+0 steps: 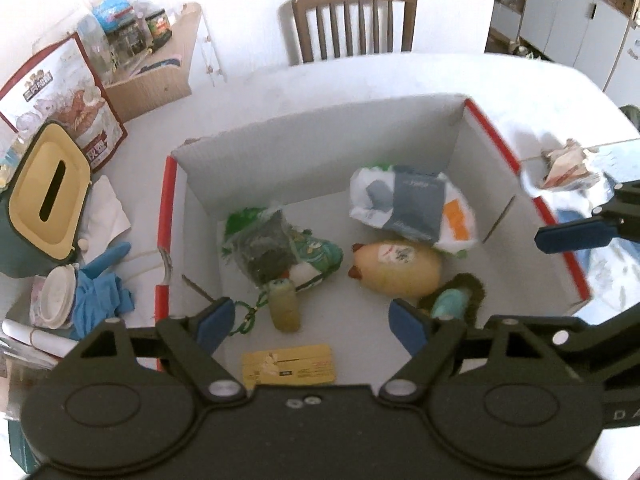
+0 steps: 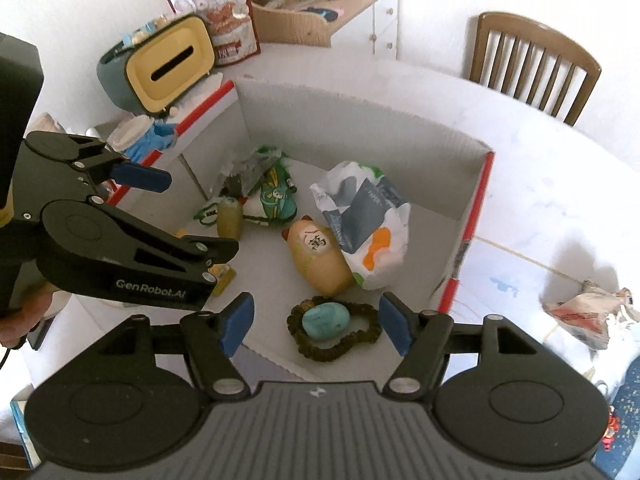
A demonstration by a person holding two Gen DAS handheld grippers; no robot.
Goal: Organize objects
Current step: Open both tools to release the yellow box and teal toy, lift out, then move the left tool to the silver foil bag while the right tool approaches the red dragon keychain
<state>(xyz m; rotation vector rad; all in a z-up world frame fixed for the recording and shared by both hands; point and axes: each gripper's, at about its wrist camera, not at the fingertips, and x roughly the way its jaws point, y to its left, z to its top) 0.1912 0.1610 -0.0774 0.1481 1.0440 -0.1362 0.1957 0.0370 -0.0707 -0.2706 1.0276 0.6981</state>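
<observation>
- Right, both tools hang over the open cardboard box (image 1: 248, 168), white inside with a red rim, sitting on the pale tabletop (image 1: 320, 80).
- Left gripper (image 1: 312, 322): blue pads spread wide, nothing between them; below it a flat yellow card (image 1: 289, 365) lies by the box's near wall.
- Right gripper (image 2: 316, 326): jaws apart, empty, above a smooth turquoise stone (image 2: 325, 321) ringed by a dark beaded bracelet (image 2: 362, 336) at the near edge of the box floor.
- Mid-floor: a glossy tan egg-shaped figure (image 2: 320, 264) lies tilted on its side, touching a crinkled white plastic bag (image 2: 384, 236) with grey and orange patches.
- Towards the left wall: a crumpled green printed pouch (image 1: 316, 252) under a clear packet of dark stuff, a small olive cylinder (image 1: 285, 310) just beside it.
- Outside the box's left wall, a rounded yellow-faced tissue holder (image 1: 48, 192) (slot on top).
- Only the right view reads the character printed on the figure; only the left view shows the yellow card whole.
- Crumpled paper (image 2: 584, 314) sits on the tabletop beyond the box's right wall.
</observation>
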